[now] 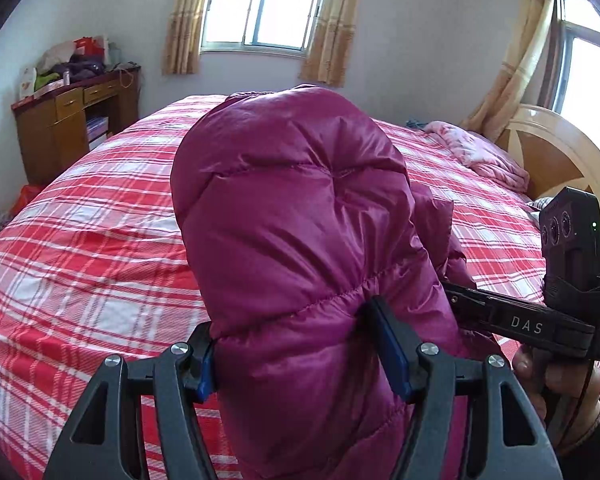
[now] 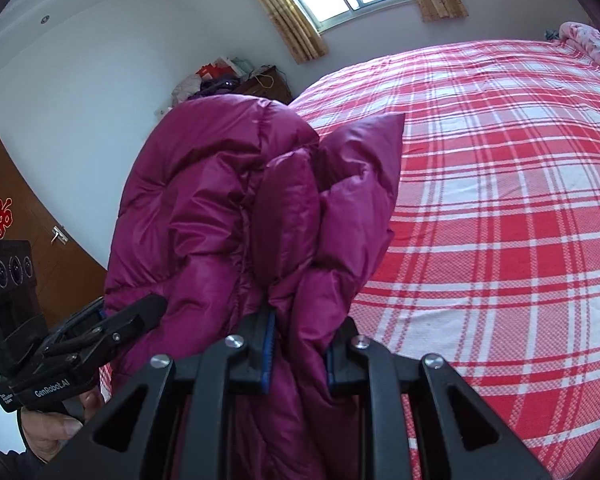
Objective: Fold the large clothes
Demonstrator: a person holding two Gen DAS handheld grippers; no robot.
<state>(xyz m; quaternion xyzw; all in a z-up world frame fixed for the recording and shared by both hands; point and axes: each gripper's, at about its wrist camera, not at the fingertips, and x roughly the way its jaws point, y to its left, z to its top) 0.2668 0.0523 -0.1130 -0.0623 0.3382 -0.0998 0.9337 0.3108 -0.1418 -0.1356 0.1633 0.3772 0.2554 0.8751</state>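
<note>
A magenta quilted down jacket (image 1: 296,220) hangs bunched in the air above the bed. My left gripper (image 1: 300,356) is shut on a thick fold of the jacket, its blue pads pressed into the fabric. My right gripper (image 2: 300,354) is shut on another fold of the same jacket (image 2: 236,208). The right gripper also shows in the left wrist view (image 1: 452,300), reaching into the jacket from the right. The left gripper shows in the right wrist view (image 2: 100,320) at the jacket's left side. The jacket's lower part is hidden below both views.
A bed with a red-and-white plaid sheet (image 1: 100,248) fills the room ahead. A pink blanket (image 1: 476,152) lies by the wooden headboard (image 1: 556,152). A cluttered wooden desk (image 1: 72,120) stands at the far left wall. A brown door (image 2: 48,248) is on the left.
</note>
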